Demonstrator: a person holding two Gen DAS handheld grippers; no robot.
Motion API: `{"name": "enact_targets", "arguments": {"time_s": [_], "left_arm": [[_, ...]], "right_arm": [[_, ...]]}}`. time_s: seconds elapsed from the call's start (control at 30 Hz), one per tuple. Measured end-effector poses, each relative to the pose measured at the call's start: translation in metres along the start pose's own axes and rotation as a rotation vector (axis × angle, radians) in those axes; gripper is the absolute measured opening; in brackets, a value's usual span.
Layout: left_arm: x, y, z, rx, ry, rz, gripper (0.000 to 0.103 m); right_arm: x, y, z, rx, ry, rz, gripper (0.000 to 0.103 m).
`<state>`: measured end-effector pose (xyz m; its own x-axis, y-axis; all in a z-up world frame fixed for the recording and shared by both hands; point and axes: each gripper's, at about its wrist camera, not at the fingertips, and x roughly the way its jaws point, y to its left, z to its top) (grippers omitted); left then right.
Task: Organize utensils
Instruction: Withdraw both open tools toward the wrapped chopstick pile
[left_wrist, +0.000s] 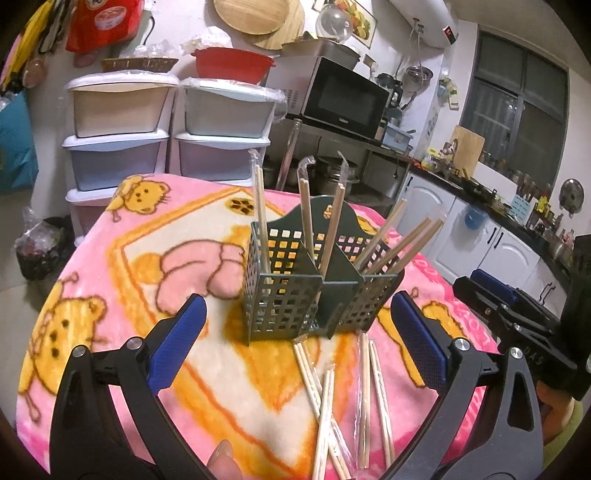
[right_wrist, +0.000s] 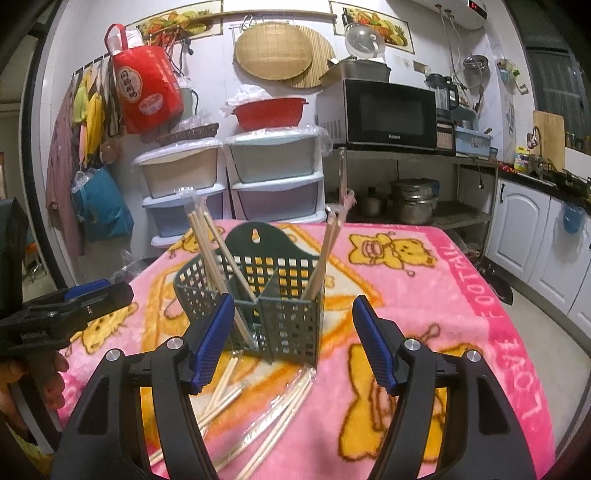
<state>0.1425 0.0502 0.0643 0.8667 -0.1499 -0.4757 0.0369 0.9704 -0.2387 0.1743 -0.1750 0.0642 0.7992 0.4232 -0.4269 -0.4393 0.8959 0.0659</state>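
Observation:
A dark green perforated utensil holder with divided compartments stands on a pink cartoon blanket. Several wrapped wooden chopsticks stand upright in its compartments. More wrapped chopsticks lie loose on the blanket in front of it. My left gripper is open, hovering above the loose chopsticks with nothing between its blue pads. My right gripper is open too, in front of the holder, holding nothing. In each view the other gripper shows at the edge.
Plastic drawer units with a red basin stand behind the table. A microwave sits on a metal rack with pots. White cabinets and a counter run along the right. Bags hang on the left wall.

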Motion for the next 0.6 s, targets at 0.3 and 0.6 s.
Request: {"name": "enact_targets", "arguments": {"time_s": [0.3, 0.6], "left_arm": [[0.011, -0.01, -0.012, 0.041, 0.044, -0.014, 0.092], [0.024, -0.01, -0.022, 0.039, 0.103, -0.021, 0.09]], "right_arm": [[0.005, -0.01, -0.019, 0.019, 0.06, -0.004, 0.064], [0.013, -0.022, -0.034, 0.05, 0.127, -0.012, 0.064]]}}
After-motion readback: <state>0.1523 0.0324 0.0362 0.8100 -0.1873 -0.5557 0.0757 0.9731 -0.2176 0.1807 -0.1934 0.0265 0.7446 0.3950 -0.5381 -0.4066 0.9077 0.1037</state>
